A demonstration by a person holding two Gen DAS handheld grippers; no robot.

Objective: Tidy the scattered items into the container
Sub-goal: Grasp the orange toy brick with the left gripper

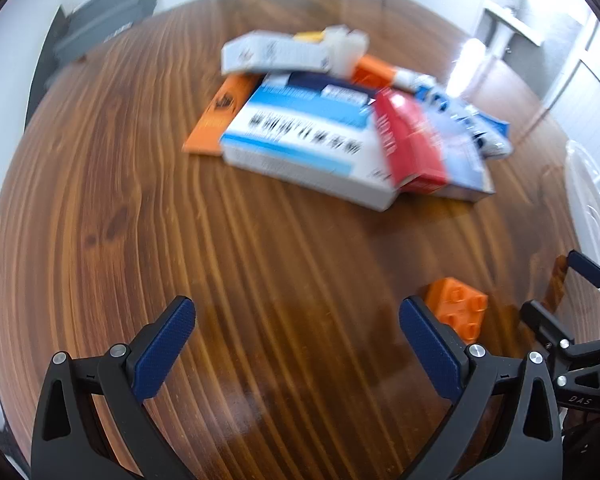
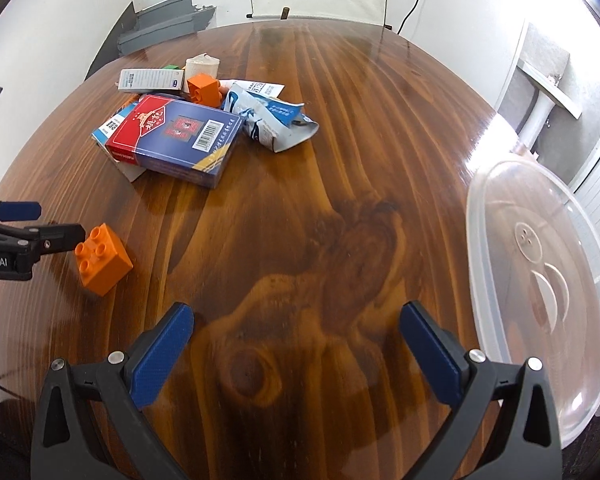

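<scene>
A wide wooden table [image 2: 340,184], dark brown with heavy grain and a large knot, fills both views. At its right edge sits the clear plastic container [image 2: 540,280], a round translucent tub with a ribbed rim, nothing visible inside it.

Toward the far left side of the table lies the heap of scattered items. The biggest piece is a flat blue and white carton [image 1: 300,136]; across it lies a red and navy card box [image 2: 176,136] with a barcode on its face. Beside that, to the right, a crumpled blue and white packet [image 2: 272,116] is torn open. Behind them are a long white box [image 2: 150,79], a second orange block [image 2: 205,90] and a pale cylinder [image 2: 202,65], all touching or overlapping one another.

Well apart from the heap, near the table's near left side, a single orange block [image 2: 102,260] with four studs lies tilted on the wood.

The left gripper [image 2: 40,222] stands just beside that block, its blue-padded fingers spread wide and holding nothing. The right gripper [image 2: 296,344] hangs over bare wood between the block and the container, its jaws likewise fully apart and empty.
</scene>
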